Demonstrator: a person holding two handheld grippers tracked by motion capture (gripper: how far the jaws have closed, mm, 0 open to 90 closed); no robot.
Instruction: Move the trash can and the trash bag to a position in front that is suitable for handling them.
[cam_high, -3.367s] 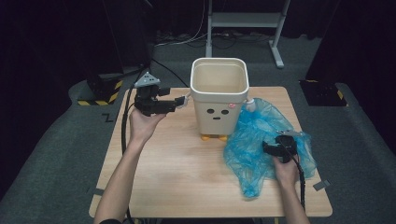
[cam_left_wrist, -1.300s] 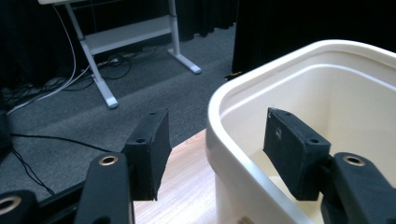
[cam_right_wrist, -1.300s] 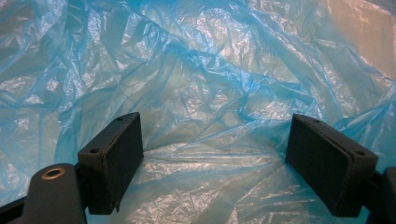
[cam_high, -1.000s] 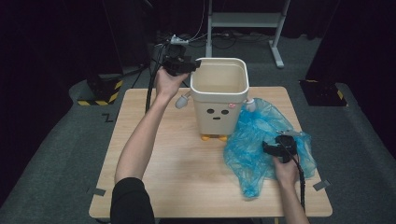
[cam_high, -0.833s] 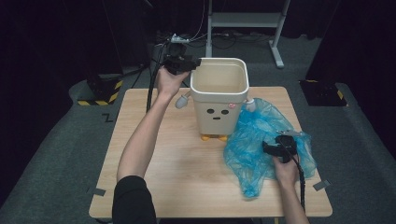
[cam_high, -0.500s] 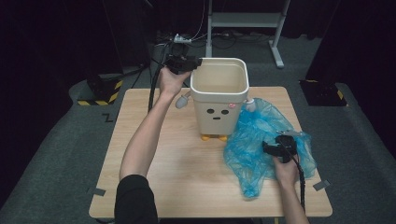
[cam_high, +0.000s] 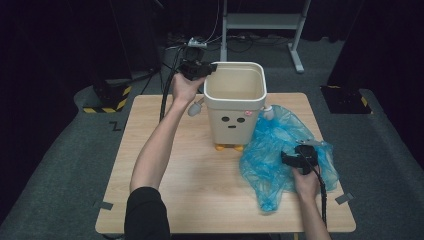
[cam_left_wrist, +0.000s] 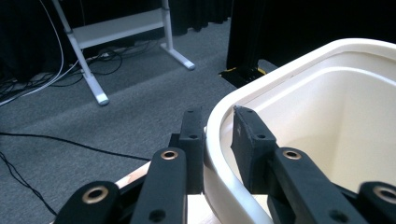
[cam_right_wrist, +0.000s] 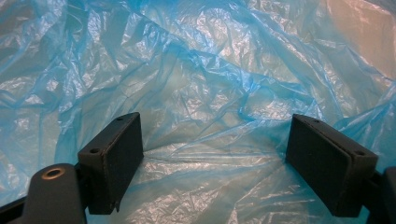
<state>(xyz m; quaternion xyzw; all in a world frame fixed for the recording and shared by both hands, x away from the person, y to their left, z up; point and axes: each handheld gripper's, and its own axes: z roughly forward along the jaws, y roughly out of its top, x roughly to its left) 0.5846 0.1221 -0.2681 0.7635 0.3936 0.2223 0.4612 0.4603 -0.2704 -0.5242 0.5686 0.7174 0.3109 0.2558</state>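
We took the step in hand to be getting a hold on the cream bin (cam_high: 235, 102) before lining it with the blue plastic bag (cam_high: 280, 150). The bin stood upright toward the far middle of the wooden table (cam_high: 165, 200), a small face on its front wall, and the bag lay crumpled on the table just beside it to the right, its near edge touching the bin's foot. Our left gripper (cam_high: 199, 69) had reached the far left corner of the rim (cam_left_wrist: 219, 135); in the left gripper view one jaw stood outside the wall and the other inside it, and they had just been closing with the rim between them. The inner pad looked to sit on the wall, the outer one very near it, so we judged the grip as good as made, though we could not tell how firmly it pressed. Our left arm stretched long across the table, forearm nearly straight, wrist raised to rim height, the gripper pointing roughly level over the corner. Our right gripper (cam_high: 295, 157) rested low over the bag, jaws wide apart, with the film lying loose beneath them in the right gripper view and nothing pinched. We judged the next move to call for steadying the bin with the left, then closing the right on a fold of the bag without dragging it.
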